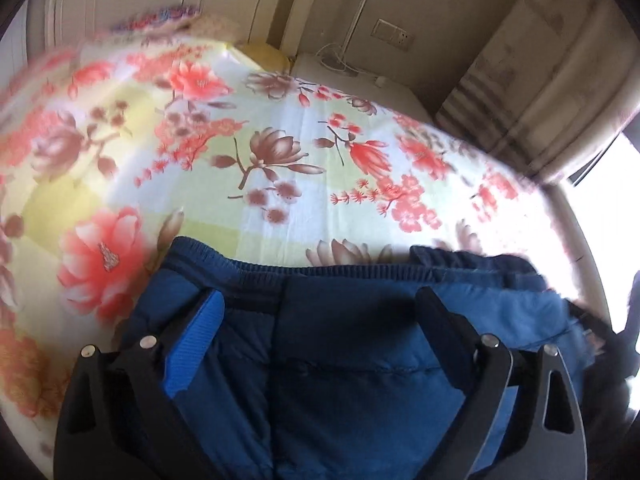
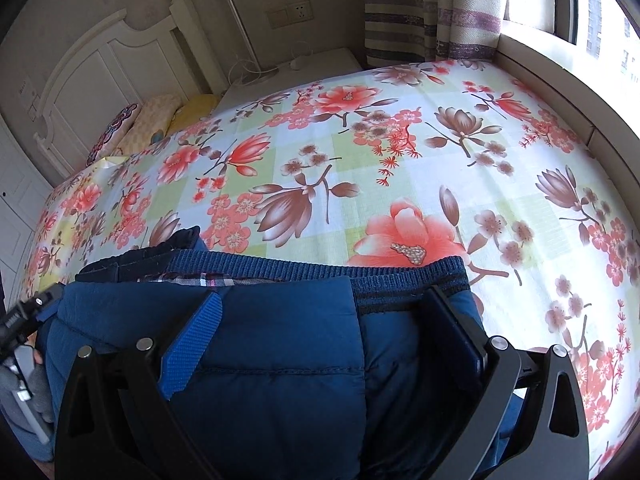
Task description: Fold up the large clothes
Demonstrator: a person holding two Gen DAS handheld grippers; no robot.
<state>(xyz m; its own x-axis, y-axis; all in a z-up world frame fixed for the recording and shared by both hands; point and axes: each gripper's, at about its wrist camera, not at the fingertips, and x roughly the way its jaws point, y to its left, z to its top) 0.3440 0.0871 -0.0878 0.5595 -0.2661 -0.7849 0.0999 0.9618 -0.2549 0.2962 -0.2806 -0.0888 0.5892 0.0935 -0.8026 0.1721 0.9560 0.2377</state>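
A dark blue quilted jacket (image 1: 340, 360) with a ribbed knit band lies on the floral bedsheet (image 1: 280, 184), near the bottom of both views. My left gripper (image 1: 318, 296) hangs just over it, jaws wide open, with the padded cloth showing between the fingers and nothing pinched. In the right wrist view the jacket (image 2: 280, 360) is folded over itself, and a strip of plaid lining (image 2: 208, 280) shows under the knit band. My right gripper (image 2: 325, 297) stands open above that fold. The left gripper (image 2: 24, 320) shows at the left edge there.
The floral sheet (image 2: 400, 160) covers the bed beyond the jacket. Pillows (image 2: 160, 116) lie against a white headboard (image 2: 100, 60). A white nightstand (image 2: 320, 64) with cables, a striped curtain (image 2: 420, 12) and a bright window (image 2: 600, 20) stand at the far side.
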